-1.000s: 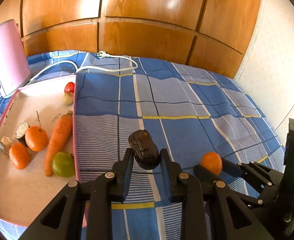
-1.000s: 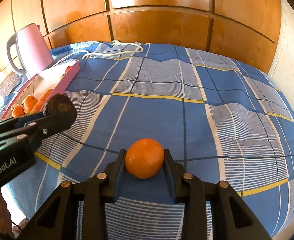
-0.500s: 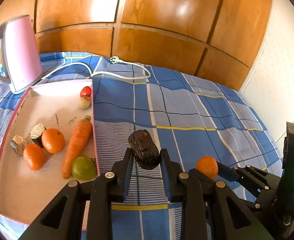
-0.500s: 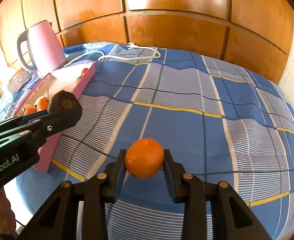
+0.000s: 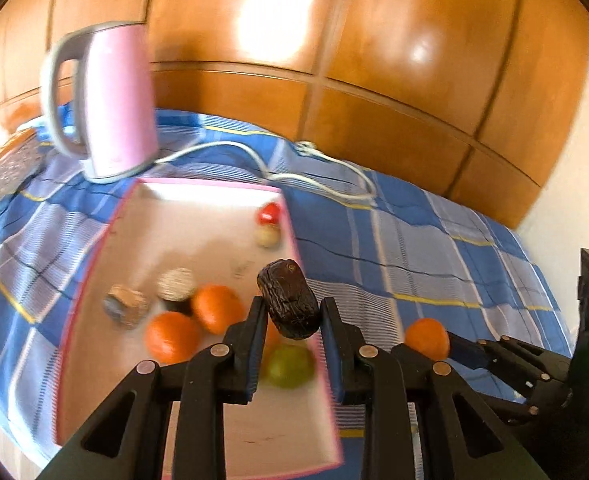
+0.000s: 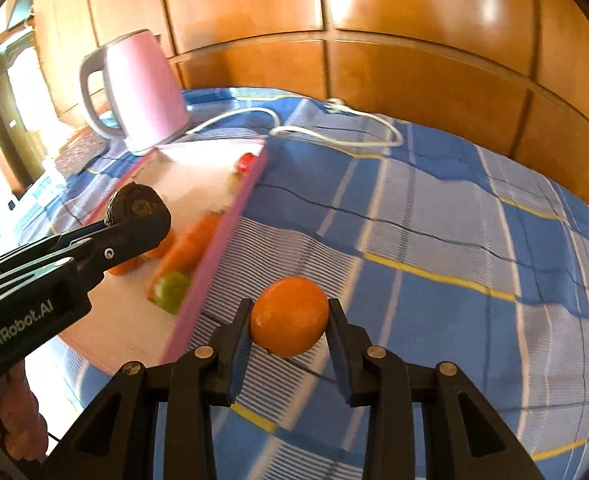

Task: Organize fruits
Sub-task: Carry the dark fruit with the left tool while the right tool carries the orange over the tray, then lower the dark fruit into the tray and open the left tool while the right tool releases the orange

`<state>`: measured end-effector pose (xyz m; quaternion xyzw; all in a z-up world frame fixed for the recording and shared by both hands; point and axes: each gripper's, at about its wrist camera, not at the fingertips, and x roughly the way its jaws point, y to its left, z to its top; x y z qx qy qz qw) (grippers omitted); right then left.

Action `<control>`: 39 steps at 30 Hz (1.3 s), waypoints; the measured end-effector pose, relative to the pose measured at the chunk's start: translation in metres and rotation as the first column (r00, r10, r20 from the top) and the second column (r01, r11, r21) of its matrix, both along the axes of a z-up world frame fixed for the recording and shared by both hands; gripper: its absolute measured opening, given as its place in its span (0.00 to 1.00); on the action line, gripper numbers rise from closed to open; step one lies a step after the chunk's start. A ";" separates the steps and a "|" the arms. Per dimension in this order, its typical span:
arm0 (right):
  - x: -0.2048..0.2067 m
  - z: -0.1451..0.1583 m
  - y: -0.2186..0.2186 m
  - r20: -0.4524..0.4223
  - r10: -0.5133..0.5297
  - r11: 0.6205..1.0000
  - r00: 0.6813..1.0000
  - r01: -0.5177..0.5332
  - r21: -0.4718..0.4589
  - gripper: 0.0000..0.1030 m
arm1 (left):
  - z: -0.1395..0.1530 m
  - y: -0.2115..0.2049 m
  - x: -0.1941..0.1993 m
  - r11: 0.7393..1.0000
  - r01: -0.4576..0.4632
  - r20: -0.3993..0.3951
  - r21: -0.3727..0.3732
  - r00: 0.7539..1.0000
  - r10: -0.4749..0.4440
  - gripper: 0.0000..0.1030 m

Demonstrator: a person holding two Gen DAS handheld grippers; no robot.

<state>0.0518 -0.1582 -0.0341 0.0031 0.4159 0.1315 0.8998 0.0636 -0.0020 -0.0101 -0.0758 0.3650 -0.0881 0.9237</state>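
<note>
A blue checked cloth [image 5: 434, 248] spreads beneath both pairs of jaws. The shallow pink-rimmed white tray [image 5: 198, 216], holding oranges, a carrot and a green fruit, lies under and beyond the left gripper [image 5: 290, 316], whose jaws are clamped narrowly on a dark wrinkled oblong fruit [image 5: 288, 298]. The right gripper [image 6: 289, 322], right of the tray, grips a round orange tangerine [image 6: 289, 322].

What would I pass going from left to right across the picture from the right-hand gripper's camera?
Left gripper holding a dark wrinkled fruit → pink kettle → green fruit in the pink-edged tray → orange in the right gripper → white cable → blue checked cloth.
</note>
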 end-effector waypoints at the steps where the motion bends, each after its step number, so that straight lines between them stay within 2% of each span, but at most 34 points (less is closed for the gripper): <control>1: 0.002 0.002 0.004 0.003 0.011 1.000 1.000 -0.011 -0.001 0.35 | 0.000 0.007 0.001 1.000 -0.017 0.001 0.000 1.000 0.017 0.26; 7: 0.016 0.014 0.034 0.024 0.083 0.997 0.996 -0.083 0.001 0.35 | -0.003 0.048 0.005 0.994 -0.111 -0.010 -0.006 0.994 0.111 0.26; 16: 0.041 0.022 0.075 0.038 0.161 0.987 0.986 -0.161 -0.006 0.35 | -0.009 0.080 0.006 0.984 -0.179 -0.025 -0.005 0.984 0.178 0.26; 22: 0.056 0.025 0.087 0.023 0.162 0.986 0.986 -0.163 0.035 0.35 | -0.014 0.086 0.006 0.983 -0.182 -0.033 -0.004 0.983 0.182 0.26; 28: 0.068 0.021 0.103 0.010 0.169 0.985 0.986 -0.169 0.026 0.35 | -0.013 0.080 0.005 0.990 -0.141 -0.023 -0.029 0.990 0.140 0.25; 39: 0.076 0.014 0.105 -0.001 0.140 0.990 0.990 -0.140 0.029 0.40 | -0.017 0.085 0.004 0.984 -0.171 -0.039 -0.052 0.985 0.170 0.35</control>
